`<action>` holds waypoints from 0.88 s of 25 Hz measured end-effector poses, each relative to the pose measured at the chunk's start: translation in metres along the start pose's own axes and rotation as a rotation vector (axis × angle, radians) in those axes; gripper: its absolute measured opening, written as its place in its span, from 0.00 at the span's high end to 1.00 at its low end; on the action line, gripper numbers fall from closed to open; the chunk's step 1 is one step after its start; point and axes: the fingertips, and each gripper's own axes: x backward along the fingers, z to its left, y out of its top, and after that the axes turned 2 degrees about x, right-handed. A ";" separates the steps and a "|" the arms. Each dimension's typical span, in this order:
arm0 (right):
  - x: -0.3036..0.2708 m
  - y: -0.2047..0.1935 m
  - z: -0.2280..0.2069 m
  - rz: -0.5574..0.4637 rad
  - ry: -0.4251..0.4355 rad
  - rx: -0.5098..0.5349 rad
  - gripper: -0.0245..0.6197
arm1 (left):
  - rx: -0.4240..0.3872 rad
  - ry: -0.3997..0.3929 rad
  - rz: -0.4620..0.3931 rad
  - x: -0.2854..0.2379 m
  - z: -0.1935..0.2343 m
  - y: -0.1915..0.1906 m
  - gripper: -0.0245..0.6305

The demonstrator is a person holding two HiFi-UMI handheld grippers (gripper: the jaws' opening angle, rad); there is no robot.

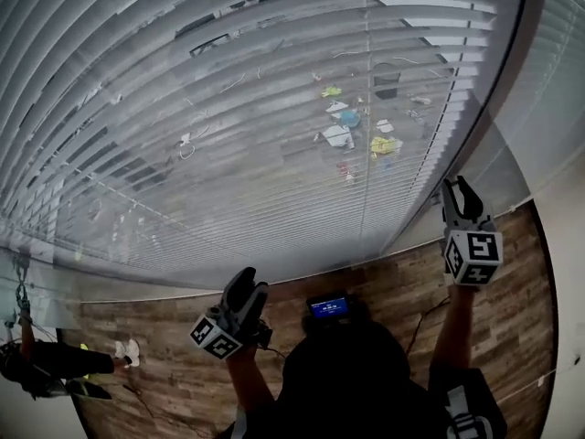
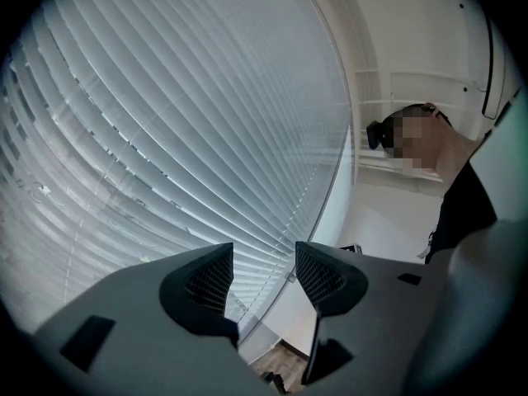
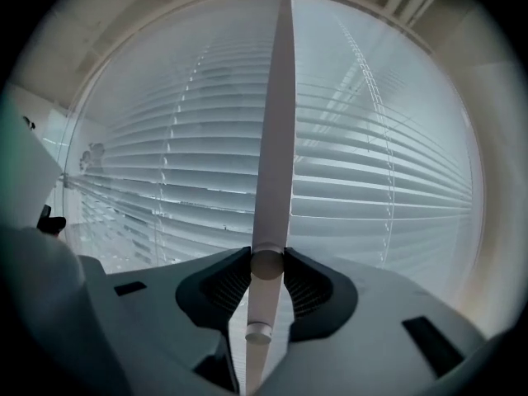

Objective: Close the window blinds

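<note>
White slatted window blinds (image 1: 228, 126) fill the head view, with their slats tilted so the ground outside shows through. In the right gripper view the blinds (image 3: 371, 180) hang behind a pale tilt wand (image 3: 276, 139) that runs from the top of the window down between the jaws. My right gripper (image 3: 266, 280) is shut on the wand near its lower end; in the head view this gripper (image 1: 460, 199) is raised at the right edge of the blinds. My left gripper (image 2: 262, 277) is open with nothing in it, held low before the blinds (image 2: 165, 139), near the floor (image 1: 247, 291).
A wood-patterned floor (image 1: 384, 286) runs below the window. A person (image 2: 462, 196) in a dark top stands at the right of the left gripper view, next to a white wall (image 2: 396, 31). A dark device with a lit screen (image 1: 329, 307) sits near my chest.
</note>
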 end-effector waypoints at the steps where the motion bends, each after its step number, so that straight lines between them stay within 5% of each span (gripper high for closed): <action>1: -0.003 0.000 0.001 -0.012 0.013 0.010 0.76 | 0.000 0.009 -0.002 -0.001 -0.002 -0.001 0.58; 10: 0.024 -0.009 0.001 -0.125 0.072 0.049 0.71 | 0.039 0.190 0.017 0.038 -0.027 -0.017 0.58; 16: 0.037 -0.053 -0.011 -0.093 0.225 -0.315 0.71 | 0.025 0.259 0.038 0.051 -0.052 -0.008 0.58; 22: 0.103 -0.100 -0.050 -0.186 0.325 -0.769 0.71 | -0.013 0.183 0.014 0.055 -0.084 -0.049 0.68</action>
